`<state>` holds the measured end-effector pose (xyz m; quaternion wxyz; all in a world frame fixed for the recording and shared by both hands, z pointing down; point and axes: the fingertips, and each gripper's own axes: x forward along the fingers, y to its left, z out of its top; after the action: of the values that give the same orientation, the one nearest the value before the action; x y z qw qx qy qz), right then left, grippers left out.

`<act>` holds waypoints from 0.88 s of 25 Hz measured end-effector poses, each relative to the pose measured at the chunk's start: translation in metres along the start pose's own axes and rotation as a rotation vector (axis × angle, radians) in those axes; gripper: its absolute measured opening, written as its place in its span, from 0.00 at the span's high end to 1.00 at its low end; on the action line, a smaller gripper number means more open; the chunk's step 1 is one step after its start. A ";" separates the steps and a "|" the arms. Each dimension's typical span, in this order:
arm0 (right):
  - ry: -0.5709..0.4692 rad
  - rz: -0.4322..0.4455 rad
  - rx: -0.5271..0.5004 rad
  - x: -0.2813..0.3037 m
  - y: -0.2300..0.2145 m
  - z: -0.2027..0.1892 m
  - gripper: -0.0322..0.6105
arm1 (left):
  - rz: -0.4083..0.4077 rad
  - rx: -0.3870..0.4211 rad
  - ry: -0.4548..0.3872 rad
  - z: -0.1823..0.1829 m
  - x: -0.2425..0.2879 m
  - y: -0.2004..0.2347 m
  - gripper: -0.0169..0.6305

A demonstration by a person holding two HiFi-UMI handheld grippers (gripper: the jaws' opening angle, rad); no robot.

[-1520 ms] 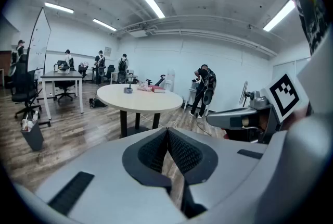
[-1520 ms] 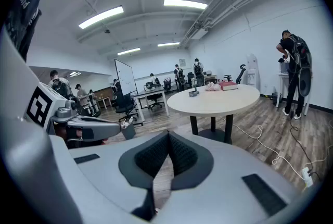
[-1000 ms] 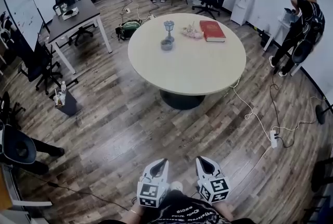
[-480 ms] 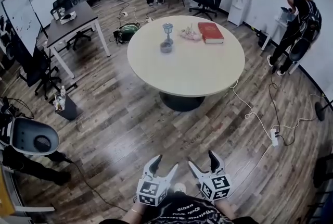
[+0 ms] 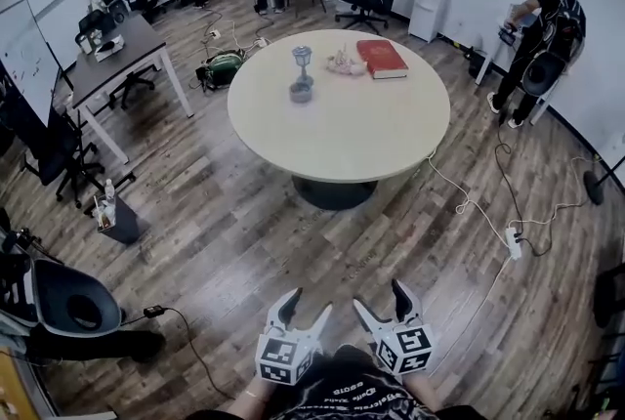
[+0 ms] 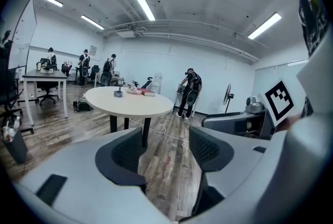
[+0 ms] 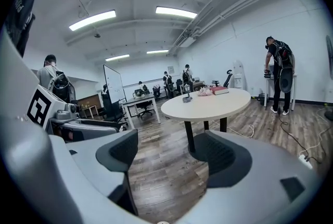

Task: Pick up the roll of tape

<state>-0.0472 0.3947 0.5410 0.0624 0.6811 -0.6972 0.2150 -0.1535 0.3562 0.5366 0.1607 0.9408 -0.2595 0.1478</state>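
The roll of tape [image 5: 301, 93], small and grey, lies on the far-left part of the round beige table [image 5: 371, 135] across the room. It shows as a tiny dark ring in the left gripper view [image 6: 118, 94] and in the right gripper view [image 7: 186, 99]. Both grippers are held low in front of me, far short of the table. My left gripper [image 5: 308, 304] is open, with only floor between its pads [image 6: 130, 152]. My right gripper [image 5: 380, 299] is open too, and nothing sits between its pads [image 7: 221, 155].
By the tape stand a glass goblet [image 5: 303, 59], a pink bundle [image 5: 342, 63] and a red book [image 5: 381, 58]. A white cable and power strip [image 5: 512, 242] lie on the floor at right. An office chair [image 5: 68, 306] is near left. A person [image 5: 542, 37] stands at right.
Both grippers were shut a second ago and now stand open. The view has shifted, so the table sits a little further left and a different chair shows at near left.
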 end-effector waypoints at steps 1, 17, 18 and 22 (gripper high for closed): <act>-0.001 -0.006 0.006 0.001 0.003 -0.002 0.35 | -0.007 0.005 0.004 -0.002 -0.001 0.002 0.53; 0.057 0.066 0.002 0.047 0.006 -0.009 0.35 | 0.044 -0.017 0.052 -0.009 0.022 0.039 0.53; 0.063 0.075 -0.004 0.053 0.001 -0.007 0.35 | 0.056 -0.020 0.049 -0.008 0.028 0.042 0.53; 0.075 0.103 -0.029 0.078 -0.022 0.007 0.35 | 0.081 -0.027 0.039 0.006 0.059 0.051 0.53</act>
<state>-0.0289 0.3202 0.5693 0.0871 0.6346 -0.7316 0.2334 -0.1313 0.2869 0.5640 0.1721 0.9241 -0.2964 0.1689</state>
